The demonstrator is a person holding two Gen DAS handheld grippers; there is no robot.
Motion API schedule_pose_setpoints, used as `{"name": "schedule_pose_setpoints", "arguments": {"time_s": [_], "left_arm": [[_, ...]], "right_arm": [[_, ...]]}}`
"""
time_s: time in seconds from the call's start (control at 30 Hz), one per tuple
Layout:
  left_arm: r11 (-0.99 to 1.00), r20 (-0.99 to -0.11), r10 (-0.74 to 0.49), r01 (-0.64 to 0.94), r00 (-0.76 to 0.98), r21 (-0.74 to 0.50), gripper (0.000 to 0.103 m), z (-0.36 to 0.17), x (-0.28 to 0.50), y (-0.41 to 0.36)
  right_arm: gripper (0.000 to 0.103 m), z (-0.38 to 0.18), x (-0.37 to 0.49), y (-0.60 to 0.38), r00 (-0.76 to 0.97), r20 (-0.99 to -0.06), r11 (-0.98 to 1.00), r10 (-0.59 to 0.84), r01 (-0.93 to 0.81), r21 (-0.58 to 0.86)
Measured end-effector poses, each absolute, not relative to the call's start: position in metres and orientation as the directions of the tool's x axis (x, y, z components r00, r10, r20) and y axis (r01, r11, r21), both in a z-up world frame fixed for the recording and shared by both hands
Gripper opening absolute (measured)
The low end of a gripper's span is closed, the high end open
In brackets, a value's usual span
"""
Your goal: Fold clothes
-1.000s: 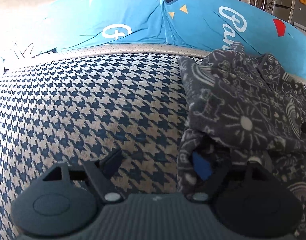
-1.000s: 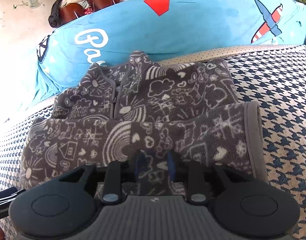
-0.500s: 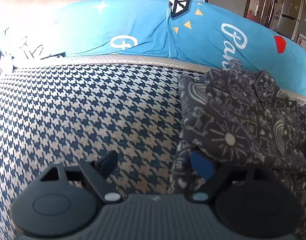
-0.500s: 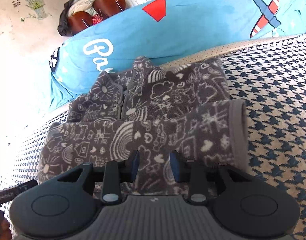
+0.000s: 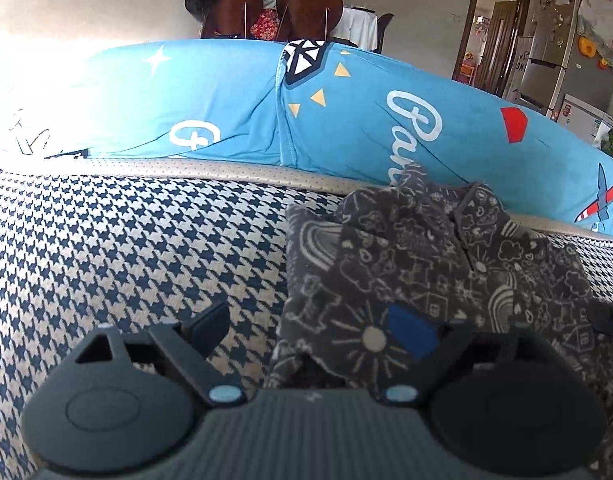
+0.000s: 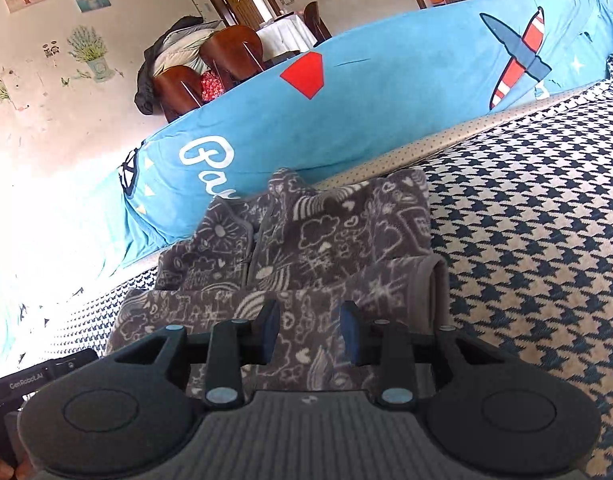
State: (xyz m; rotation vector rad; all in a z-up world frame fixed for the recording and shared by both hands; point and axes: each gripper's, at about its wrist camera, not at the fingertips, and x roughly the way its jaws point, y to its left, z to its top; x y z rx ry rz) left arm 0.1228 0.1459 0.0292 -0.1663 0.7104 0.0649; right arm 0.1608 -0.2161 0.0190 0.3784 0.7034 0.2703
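Fleece jacket (image 6: 306, 248) lies folded on the houndstooth sofa seat (image 5: 126, 248) just ahead of my jaws: left gripper (image 5: 310, 330) opening off its edge, right gripper (image 6: 309, 330) part-open astride the near fold without pinching, so I should lift clear without dragging it.

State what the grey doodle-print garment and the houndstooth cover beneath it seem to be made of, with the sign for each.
Garment: probably fleece, matt; its surface looks fuzzy and thick, with a bound edge.
Houndstooth cover: likely a coarse woven or knitted textile, matt; the stepped navy and cream checks look worked into the cloth rather than printed.
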Motion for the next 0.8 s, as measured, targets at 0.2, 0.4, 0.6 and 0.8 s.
{"name": "schedule_pose_setpoints", "arguments": {"time_s": [0.2,0.4,0.6,0.8], "left_arm": [[0.993,-0.654,0.001,-0.079,0.757,-0.089,0.094,0.020,0.129,0.132],[0.993,-0.702,0.014,-0.095,0.712,-0.076,0.096,0.001,0.139,0.133],[0.987,-0.745,0.016,-0.132,0.667,-0.097,0.099,-0.017,0.146,0.142],[0.985,-0.758,0.022,-0.145,0.652,-0.096,0.103,-0.025,0.149,0.144]], "right_arm": [[0.034,0.019,0.160,-0.226,0.733,-0.568,0.893,0.373,-0.118,0.434],[0.032,0.006,0.170,-0.229,0.708,-0.600,0.893,0.373,-0.098,0.439],[0.004,-0.018,0.187,-0.225,0.637,-0.680,0.903,0.364,-0.063,0.424],[0.004,-0.015,0.185,-0.227,0.645,-0.673,0.903,0.362,-0.065,0.424]]}}
